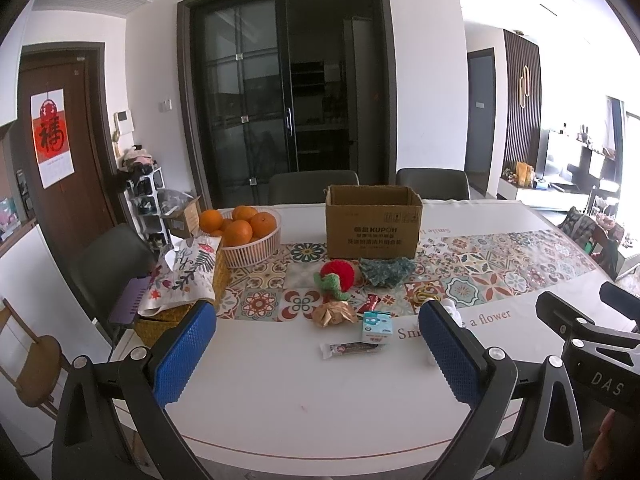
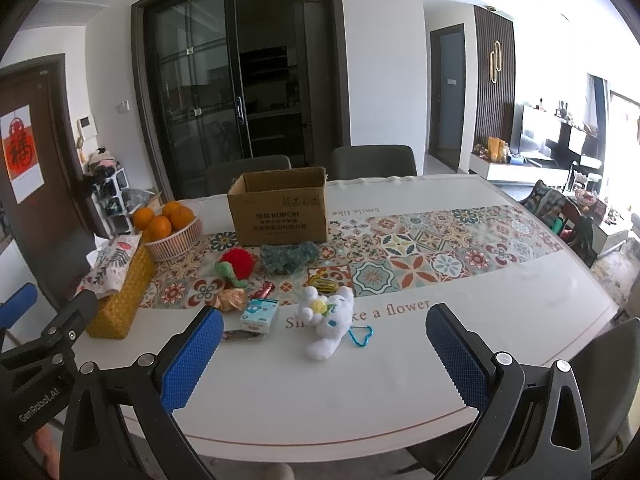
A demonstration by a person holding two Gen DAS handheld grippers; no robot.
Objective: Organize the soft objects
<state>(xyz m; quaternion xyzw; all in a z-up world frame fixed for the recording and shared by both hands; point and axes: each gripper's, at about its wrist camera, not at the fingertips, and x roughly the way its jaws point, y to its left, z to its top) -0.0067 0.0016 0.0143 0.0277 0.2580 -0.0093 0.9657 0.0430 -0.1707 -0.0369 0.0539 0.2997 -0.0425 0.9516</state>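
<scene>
An open cardboard box (image 1: 373, 224) (image 2: 280, 210) stands at the table's middle back. In front of it lie a red and green knitted toy (image 1: 336, 277) (image 2: 236, 265) and a green knitted cloth (image 1: 386, 272) (image 2: 289, 258). A white plush toy (image 2: 326, 322) with a blue heart clip (image 2: 361, 336) lies on the white table part; in the left wrist view it is mostly hidden behind the right finger. My left gripper (image 1: 318, 354) is open and empty, short of the objects. My right gripper (image 2: 324, 354) is open and empty, just short of the plush.
A tissue pack (image 1: 375, 327) (image 2: 259, 314), gold foil ball (image 1: 335, 313) (image 2: 231, 300), snack wrappers (image 1: 352, 348) and yellow clips (image 2: 322, 280) lie nearby. A basket of oranges (image 1: 248, 236) (image 2: 172, 228) and a yellow woven box (image 2: 120, 296) stand left. Chairs ring the table.
</scene>
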